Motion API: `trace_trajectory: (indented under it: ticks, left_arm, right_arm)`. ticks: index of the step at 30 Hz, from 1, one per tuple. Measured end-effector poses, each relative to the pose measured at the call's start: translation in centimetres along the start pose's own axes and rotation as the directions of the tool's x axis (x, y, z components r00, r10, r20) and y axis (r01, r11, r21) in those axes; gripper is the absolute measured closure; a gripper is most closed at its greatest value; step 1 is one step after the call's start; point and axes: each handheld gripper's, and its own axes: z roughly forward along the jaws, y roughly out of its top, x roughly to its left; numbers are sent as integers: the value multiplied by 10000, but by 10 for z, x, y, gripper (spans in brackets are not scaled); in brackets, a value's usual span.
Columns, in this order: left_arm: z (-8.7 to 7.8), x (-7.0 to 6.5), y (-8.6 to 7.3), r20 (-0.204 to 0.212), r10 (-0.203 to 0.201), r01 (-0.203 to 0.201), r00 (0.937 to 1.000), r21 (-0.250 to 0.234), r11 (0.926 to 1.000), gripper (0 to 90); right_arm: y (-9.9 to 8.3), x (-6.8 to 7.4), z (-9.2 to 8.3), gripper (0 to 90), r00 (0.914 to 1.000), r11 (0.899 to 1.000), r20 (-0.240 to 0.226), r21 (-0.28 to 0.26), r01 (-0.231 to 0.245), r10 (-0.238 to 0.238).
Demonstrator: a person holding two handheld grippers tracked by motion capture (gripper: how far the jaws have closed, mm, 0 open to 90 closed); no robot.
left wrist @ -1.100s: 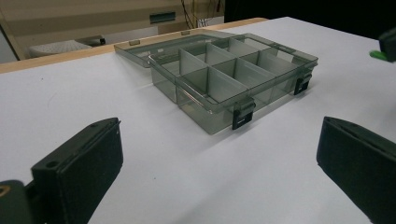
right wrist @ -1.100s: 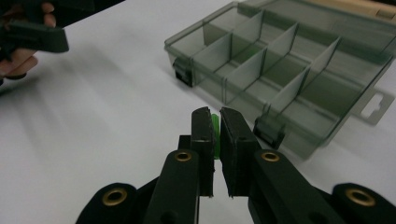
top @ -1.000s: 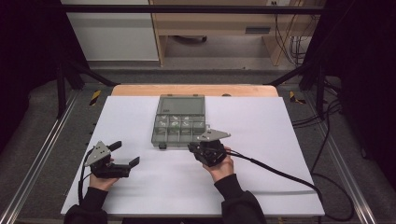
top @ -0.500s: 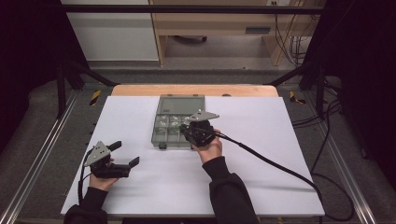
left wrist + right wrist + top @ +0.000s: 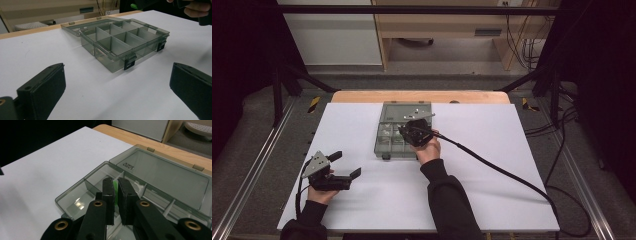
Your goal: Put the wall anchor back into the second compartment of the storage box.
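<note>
Standing upright in right claw (image 5: 115, 192): green piece (image 5: 115, 191)

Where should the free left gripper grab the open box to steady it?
Grip the box's near front wall between the two black latches, coming from the person's side with the left gripper. That thin upright rim faces its open jaws, and the lid lies flat behind.

place: lab recording bay | signs: white worktop (image 5: 492, 190), aluminium rails (image 5: 252, 180) on floor, black frame (image 5: 412, 9), trailing cables (image 5: 562, 150), dark surround
</note>
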Motion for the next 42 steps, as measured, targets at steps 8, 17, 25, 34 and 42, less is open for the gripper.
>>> trace_trajectory:
  ticks: [8, 17, 25, 34, 42]
  left_arm:
    - [0, 0, 0, -2, -78, 78, 10000, -63, 9999, 2]
    - [0, 0, 0, -7, -58, 58, 10000, -35, 10000, 2]
    - [0, 0, 0, -6, -86, 86, 10000, -60, 9999, 2]
    - [0, 1, 0, -3, -81, 81, 10000, -34, 10000, 3]
    - [0, 0, 0, -2, -98, 98, 10000, -51, 9999, 2]
  right_arm:
    - [6, -4, 25, 845, 9999, 9999, 110, 172, -19, 18]
    - [2, -13, 41, 845, 9993, 9986, 277, 441, -277, 265]
    - [1, -12, 57, 845, 9992, 9965, 384, 825, -102, 71]
    - [-5, -16, 68, 843, 9988, 9915, 475, 1288, -200, 139]
    - [-8, -17, 72, 831, 9992, 9851, 375, 1708, -183, 120]
